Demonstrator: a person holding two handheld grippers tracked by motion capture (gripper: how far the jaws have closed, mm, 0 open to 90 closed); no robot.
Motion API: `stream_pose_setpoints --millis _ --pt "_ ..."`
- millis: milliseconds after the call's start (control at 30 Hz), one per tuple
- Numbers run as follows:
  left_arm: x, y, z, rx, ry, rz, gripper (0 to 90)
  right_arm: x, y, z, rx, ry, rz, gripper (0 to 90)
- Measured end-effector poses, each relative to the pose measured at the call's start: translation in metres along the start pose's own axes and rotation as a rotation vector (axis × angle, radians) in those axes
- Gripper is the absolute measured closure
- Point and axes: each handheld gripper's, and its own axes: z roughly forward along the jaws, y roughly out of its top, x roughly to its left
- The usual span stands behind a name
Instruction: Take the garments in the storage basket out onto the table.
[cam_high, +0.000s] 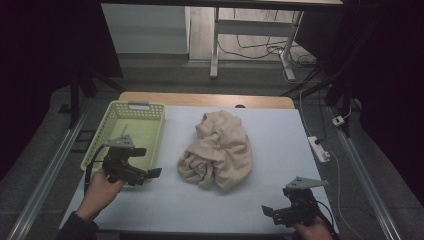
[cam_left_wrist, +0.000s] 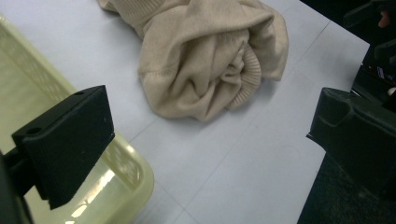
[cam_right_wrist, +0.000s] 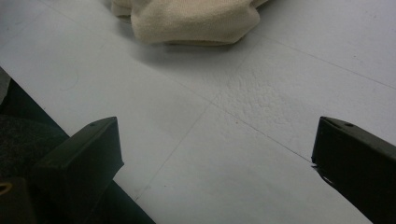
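Observation:
A crumpled beige sweater (cam_high: 217, 150) lies in a heap at the middle of the pale grey table mat (cam_high: 280, 135). My left gripper (cam_high: 149, 162) is held by a hand at the front left, just off the near right corner of the basket, jaws wide apart and empty. In the left gripper view the sweater (cam_left_wrist: 210, 60) lies ahead of the open left gripper (cam_left_wrist: 210, 140). My right gripper (cam_high: 275, 205) hovers open over the front right of the mat. In the right gripper view its jaws spread over bare mat, with the sweater's edge (cam_right_wrist: 196, 18) farther ahead of the right gripper (cam_right_wrist: 215, 154).
A pale yellow-green plastic basket (cam_high: 112, 131) stands at the left of the mat, its near corner (cam_left_wrist: 130, 172) under my left jaw. The mat's front edge (cam_right_wrist: 70, 126) runs close below my right gripper. A white power strip (cam_high: 319, 149) lies off the table's right side.

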Motion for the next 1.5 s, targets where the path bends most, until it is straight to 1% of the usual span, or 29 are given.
stream_pose_setpoints --millis 333,800,1500 --pt "-0.001 -0.020 -0.012 -0.022 0.010 -0.034 0.0 0.000 0.000 0.000 0.003 -0.007 -0.006 1.3" --pt "-0.002 -0.049 -0.028 -0.040 0.032 -0.083 0.0 0.001 0.000 0.000 0.004 -0.006 -0.006 1.3" --pt "-0.003 -0.094 -0.059 -0.072 0.085 -0.165 0.0 0.001 0.000 0.000 0.007 -0.008 -0.009 1.3"
